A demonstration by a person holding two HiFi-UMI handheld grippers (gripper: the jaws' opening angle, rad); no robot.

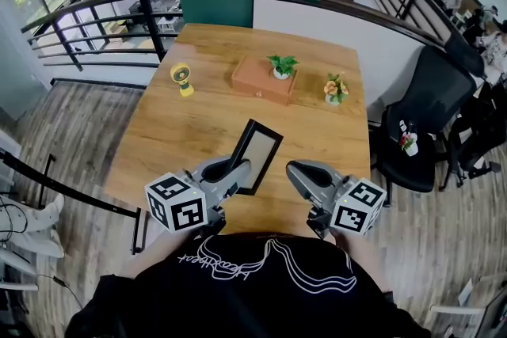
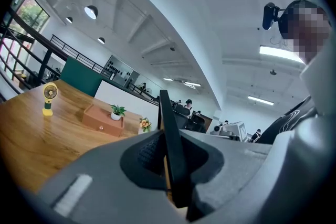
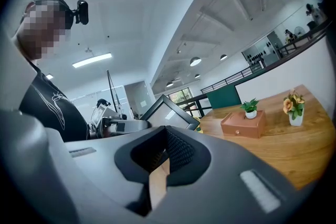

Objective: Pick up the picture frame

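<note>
The picture frame [image 1: 258, 153] is black with a pale glass face. It stands tilted over the near part of the wooden table [image 1: 158, 140]. My left gripper [image 1: 238, 171] is shut on its lower left edge. In the left gripper view the frame's thin black edge [image 2: 168, 128] runs up between the two closed jaws. My right gripper [image 1: 295, 170] hovers just right of the frame near the table's front edge, shut with nothing in it [image 3: 165, 160]. The right gripper view shows the frame [image 3: 169, 113] and the left gripper [image 3: 118, 126] beside it.
Farther back on the table stand a yellow mini fan [image 1: 182, 79], a terracotta drawer box [image 1: 261, 83] with a small potted plant [image 1: 282, 66] on it, and a flower vase [image 1: 336, 89]. A black office chair [image 1: 428, 123] stands at the right, and a dark railing [image 1: 95, 28] at the left.
</note>
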